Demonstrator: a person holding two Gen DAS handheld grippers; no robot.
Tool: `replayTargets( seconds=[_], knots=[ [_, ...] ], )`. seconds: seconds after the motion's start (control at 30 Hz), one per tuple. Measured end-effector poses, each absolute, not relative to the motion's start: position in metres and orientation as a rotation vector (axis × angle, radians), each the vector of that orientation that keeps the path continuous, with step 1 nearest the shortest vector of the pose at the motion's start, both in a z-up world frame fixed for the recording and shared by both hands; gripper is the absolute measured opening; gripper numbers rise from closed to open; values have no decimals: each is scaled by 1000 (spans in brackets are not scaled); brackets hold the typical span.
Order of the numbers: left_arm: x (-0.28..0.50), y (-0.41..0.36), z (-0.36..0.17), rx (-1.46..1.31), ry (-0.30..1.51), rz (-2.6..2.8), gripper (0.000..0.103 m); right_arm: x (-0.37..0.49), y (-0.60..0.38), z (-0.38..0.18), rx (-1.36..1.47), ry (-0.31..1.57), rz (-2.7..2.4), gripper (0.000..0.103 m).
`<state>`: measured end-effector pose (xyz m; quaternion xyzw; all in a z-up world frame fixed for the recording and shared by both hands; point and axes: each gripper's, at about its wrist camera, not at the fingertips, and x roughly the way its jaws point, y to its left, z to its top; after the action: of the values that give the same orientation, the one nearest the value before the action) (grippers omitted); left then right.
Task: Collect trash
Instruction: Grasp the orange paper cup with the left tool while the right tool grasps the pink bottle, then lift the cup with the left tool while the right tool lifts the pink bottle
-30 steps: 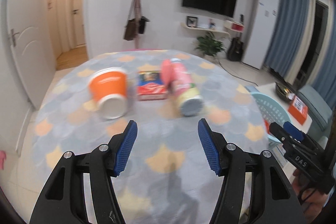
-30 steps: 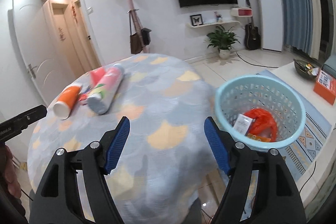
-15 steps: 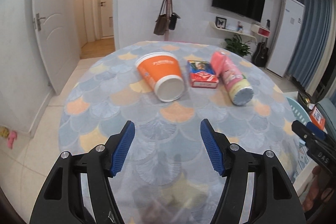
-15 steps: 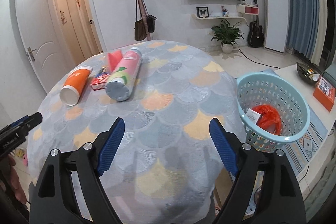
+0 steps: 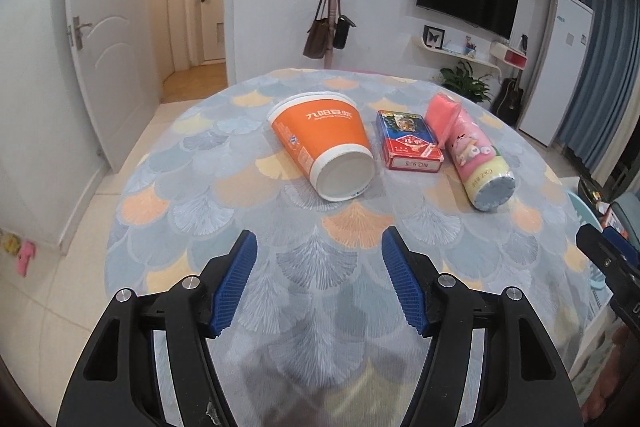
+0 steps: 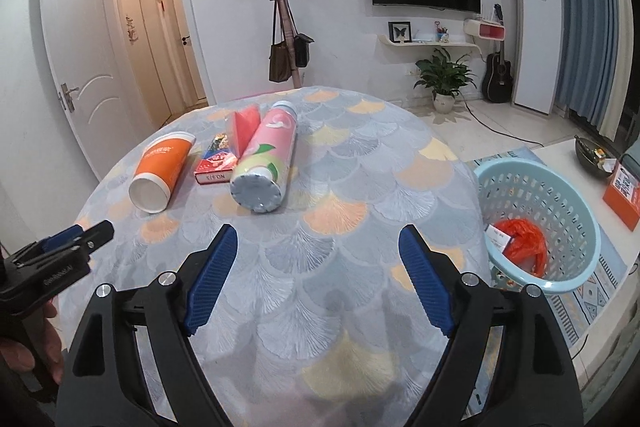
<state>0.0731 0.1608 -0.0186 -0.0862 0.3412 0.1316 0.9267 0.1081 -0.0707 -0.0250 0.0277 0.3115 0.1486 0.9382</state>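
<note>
On the round table (image 5: 200, 195) an orange paper cup (image 5: 324, 143) lies on its side with its base towards me. Right of it are a red and blue card box (image 5: 408, 143), a pink packet (image 5: 440, 115) and a pink canister (image 5: 476, 159), also lying down. My left gripper (image 5: 319, 239) hovers open short of the cup, its jaws empty. In the right wrist view my right gripper (image 6: 318, 233) stands wide open and empty, short of the canister (image 6: 268, 159), with the cup (image 6: 160, 171) to the left.
A light blue basket (image 6: 540, 195) holding an orange bag (image 6: 524, 243) stands on the floor right of the table (image 6: 360, 187). A low white table with an orange box (image 6: 622, 191) is beyond it. The left gripper (image 6: 76, 239) shows at the left edge.
Both grippers have swung towards the items: the cup now lies ahead of the left one, the canister ahead of the right one. Both pairs of jaws stand a little wider.
</note>
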Motion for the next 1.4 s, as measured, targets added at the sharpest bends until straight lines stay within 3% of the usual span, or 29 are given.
replayTargets(
  seconds=[0.3,0.47,0.77,0.93,1.03,1.17,1.2,1.23,1.4],
  knots=[
    [106,169,-6,-224,692,284,64,140,-52,-20,73,640,327,79],
    [131,170,4,-264,661,298,73,165,-38,-21,93,666,360,79],
    [182,165,-26,-139,790,400,74,208,-17,-32,141,769,426,79],
    [197,169,-40,-134,856,405,73,231,-2,-39,143,827,398,79],
    [200,175,-46,-172,867,351,63,241,8,-47,99,848,365,79],
    [191,175,-42,-164,859,308,62,249,16,-61,51,862,333,78],
    [187,176,-40,-164,851,298,62,247,15,-61,50,854,328,70],
    [183,176,-39,-167,841,291,62,246,14,-59,56,843,344,48],
    [156,173,-20,-163,767,271,62,234,6,-58,68,834,365,47]
  ],
)
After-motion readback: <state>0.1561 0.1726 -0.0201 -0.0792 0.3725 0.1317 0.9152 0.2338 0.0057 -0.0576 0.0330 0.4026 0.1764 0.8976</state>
